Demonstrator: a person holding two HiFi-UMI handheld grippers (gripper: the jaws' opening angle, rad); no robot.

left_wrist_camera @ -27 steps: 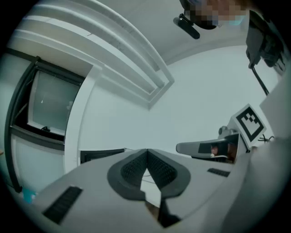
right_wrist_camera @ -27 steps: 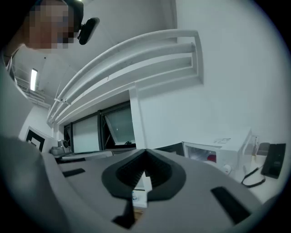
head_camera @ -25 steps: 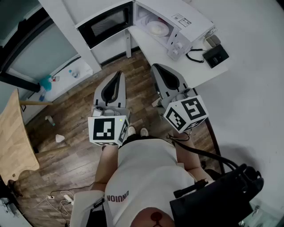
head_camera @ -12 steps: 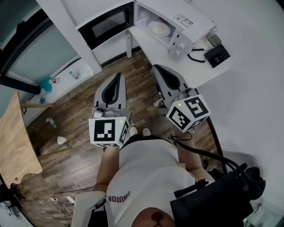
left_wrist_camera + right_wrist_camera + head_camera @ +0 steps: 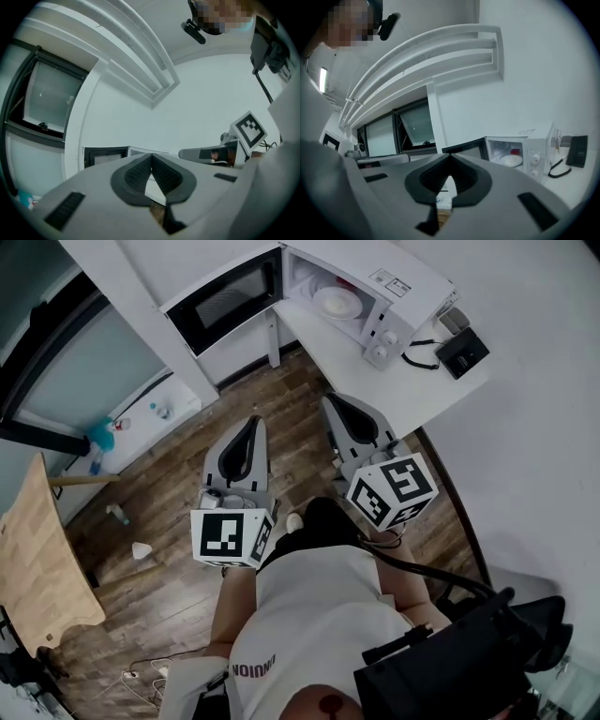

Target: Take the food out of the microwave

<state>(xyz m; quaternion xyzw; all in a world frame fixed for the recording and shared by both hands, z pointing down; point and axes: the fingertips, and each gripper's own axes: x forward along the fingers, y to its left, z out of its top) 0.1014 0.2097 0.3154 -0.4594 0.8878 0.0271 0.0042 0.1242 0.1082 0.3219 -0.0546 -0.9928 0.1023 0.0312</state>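
Food: pale helping on a white plate (image 5: pixel 335 302), on the floor of the open microwave (image 5: pixel 398 292); a small red thing shows behind it in the right gripper view, too small to name
Microwave: on the white table (image 5: pixel 314 338), at its far end; door (image 5: pixel 225 296) swung wide to the left, so the mouth is clear
Direction: plate lies ahead of both tongs and well apart from them; seen from the right gripper it sits to the right of the line the jaws point along
Long axis: none to speak of; the plate is round, so any side of the rim would serve
Nearer hand: right, by my reading; the open door stands between the left one and the plate
Right gripper (image 5: pixel 339 409): jaws closed tip to tip, nothing between them, touching nothing
Left gripper (image 5: pixel 248 427): jaws likewise closed and empty, over the wooden floor (image 5: pixel 169 484)
Next move, as a judgement: the right jaws must spread before they can take the rim
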